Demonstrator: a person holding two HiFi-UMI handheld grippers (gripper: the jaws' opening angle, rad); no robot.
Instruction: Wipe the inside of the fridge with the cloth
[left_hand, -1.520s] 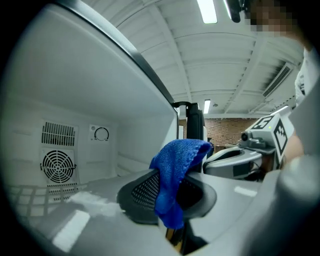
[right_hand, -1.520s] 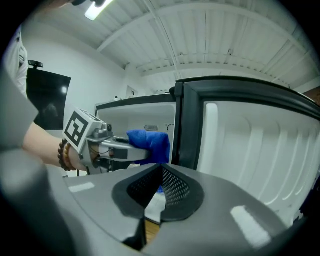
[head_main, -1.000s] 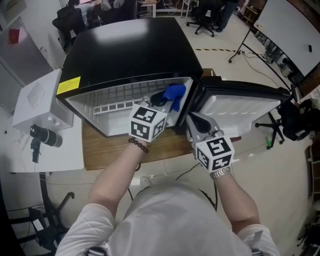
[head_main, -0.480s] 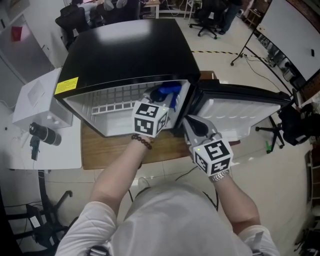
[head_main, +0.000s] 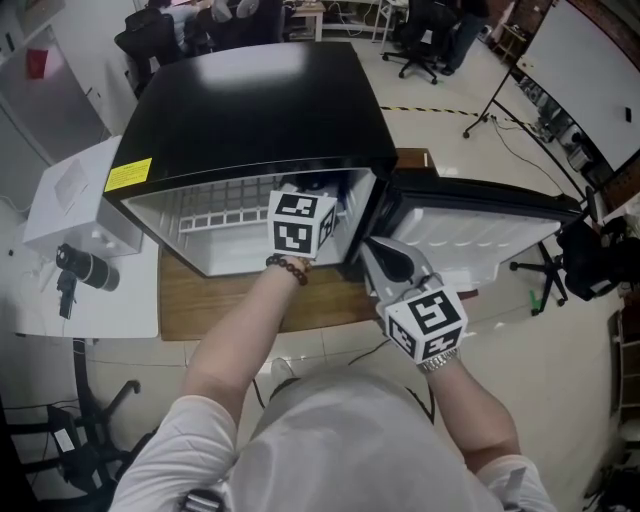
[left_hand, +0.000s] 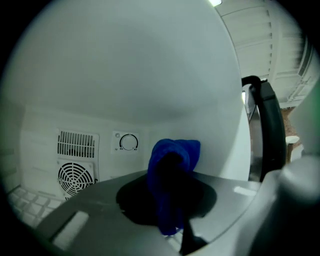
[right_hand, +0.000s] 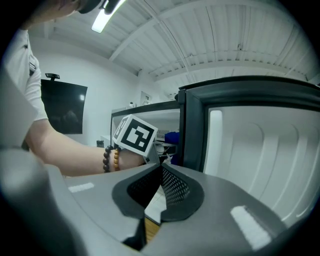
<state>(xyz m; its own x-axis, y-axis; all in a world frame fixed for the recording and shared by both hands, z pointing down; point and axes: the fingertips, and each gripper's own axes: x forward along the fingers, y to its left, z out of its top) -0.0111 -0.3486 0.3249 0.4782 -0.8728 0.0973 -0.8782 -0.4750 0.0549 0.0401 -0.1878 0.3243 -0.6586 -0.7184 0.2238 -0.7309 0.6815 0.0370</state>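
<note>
Left gripper (left_hand: 170, 176) jaws pinching the blue cloth (left_hand: 176, 154) inside the fridge (head_main: 250, 100), near its right wall. Right gripper (right_hand: 160, 169) jaws pressed together, empty, by the door (head_main: 480, 225). Risk: wall drag strips the cloth loose, or a swipe knocks the dial (left_hand: 128, 142).

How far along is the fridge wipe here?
Done: the fridge door stands open and the left gripper has the blue cloth clamped, inside the fridge. In hand: cloth held near the back wall; contact cannot be told. Left: seemingly the wiping itself. The right gripper is shut, empty, outside.
</note>
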